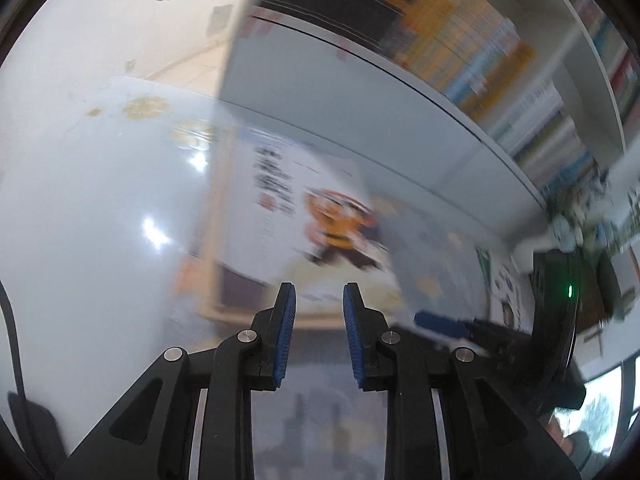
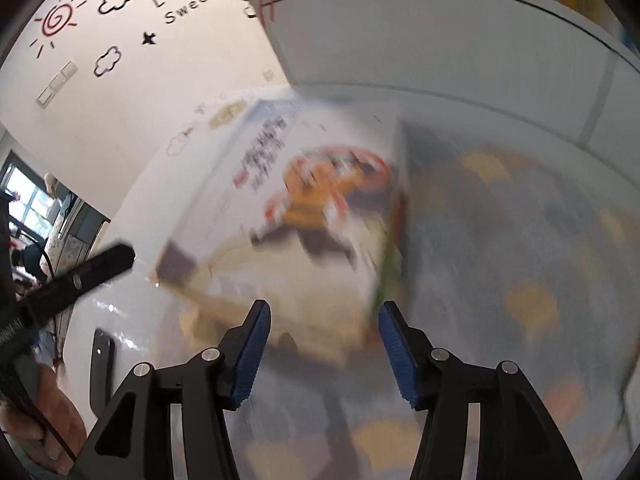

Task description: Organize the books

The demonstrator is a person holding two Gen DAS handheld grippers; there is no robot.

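Note:
A stack of books lies flat on the glossy white table point(image 1: 80, 208). The top book point(image 1: 296, 208) is white with black text and an orange cartoon figure; it also shows in the right wrist view point(image 2: 296, 200). Both views are motion-blurred. My left gripper point(image 1: 319, 300) is open with a narrow gap, empty, just short of the stack's near edge. My right gripper point(image 2: 323, 320) is wide open, empty, its fingertips at the stack's near edge. The right gripper's blue fingertip point(image 1: 438, 321) shows at the right of the left view.
A white bookshelf point(image 1: 400, 120) with a row of upright colourful books point(image 1: 480, 56) stands behind the table. A patterned sheet point(image 2: 520, 240) lies right of the stack. A dark phone point(image 2: 102, 364) lies at the table's left. The decorated wall point(image 2: 120, 40) is at the left.

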